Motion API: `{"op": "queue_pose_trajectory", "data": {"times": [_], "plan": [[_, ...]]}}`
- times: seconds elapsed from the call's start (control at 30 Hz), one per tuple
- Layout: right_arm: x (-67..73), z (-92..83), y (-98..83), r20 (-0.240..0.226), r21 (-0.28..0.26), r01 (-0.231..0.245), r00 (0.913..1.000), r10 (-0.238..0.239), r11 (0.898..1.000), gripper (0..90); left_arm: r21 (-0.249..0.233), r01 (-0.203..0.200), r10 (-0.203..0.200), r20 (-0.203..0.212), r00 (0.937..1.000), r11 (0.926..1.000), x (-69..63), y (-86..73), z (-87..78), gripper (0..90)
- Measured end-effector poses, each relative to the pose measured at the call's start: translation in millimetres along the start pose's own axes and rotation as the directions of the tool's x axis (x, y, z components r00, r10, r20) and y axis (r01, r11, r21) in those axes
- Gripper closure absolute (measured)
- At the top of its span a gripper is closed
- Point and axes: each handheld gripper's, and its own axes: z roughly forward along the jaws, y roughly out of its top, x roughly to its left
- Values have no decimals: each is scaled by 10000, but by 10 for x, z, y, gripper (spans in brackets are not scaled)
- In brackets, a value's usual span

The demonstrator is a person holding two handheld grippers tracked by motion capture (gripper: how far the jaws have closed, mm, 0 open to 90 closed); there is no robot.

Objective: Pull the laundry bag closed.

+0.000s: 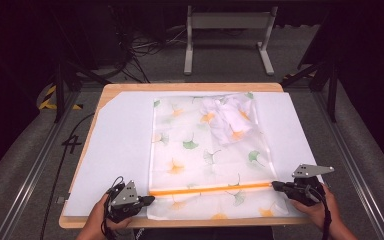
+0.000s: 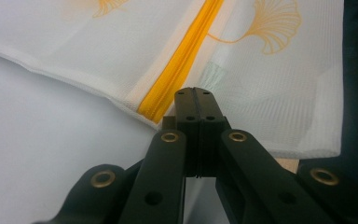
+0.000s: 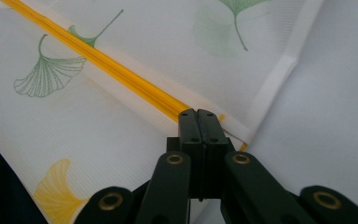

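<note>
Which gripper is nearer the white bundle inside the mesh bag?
Right. The right gripper sits at the zipper's right end, below the white bundle; the left gripper is at the zipper's far left end, diagonally farther away.

Readable text: none in any view.
Floor marking (image 1: 73, 143): a dark painted figure on the grey floor left of the table, shaped like a "4"; too small to read with certainty.
Hazard tape (image 1: 50, 98): yellow and black stripes on the floor at far left, a warning sign without words.
Mesh bag (image 1: 200, 150): printed with green and orange ginkgo leaves; no lettering or brand.
Gripper bodies: no label or number legible.
</note>
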Motion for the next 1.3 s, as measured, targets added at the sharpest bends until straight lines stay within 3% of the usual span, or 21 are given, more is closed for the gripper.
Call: {"op": "queue_pose_trajectory", "data": {"times": [0.23, 0.53, 1.3], "plan": [[2, -15, -7, 22, 27, 147, 9999, -147, 9999, 900, 20, -48, 48, -26, 10000, 10000, -2, 2, -1, 900], [-24, 17, -66, -61, -25, -118, 9999, 118, 9999, 900, -8, -1, 1, 0, 10000, 10000, 0, -3, -1, 900], [39, 17, -121, 178, -331, 426, 9990, -421, 9985, 899, 219, -98, 102, -172, 9998, 9997, -15, 37, -4, 900]]}}
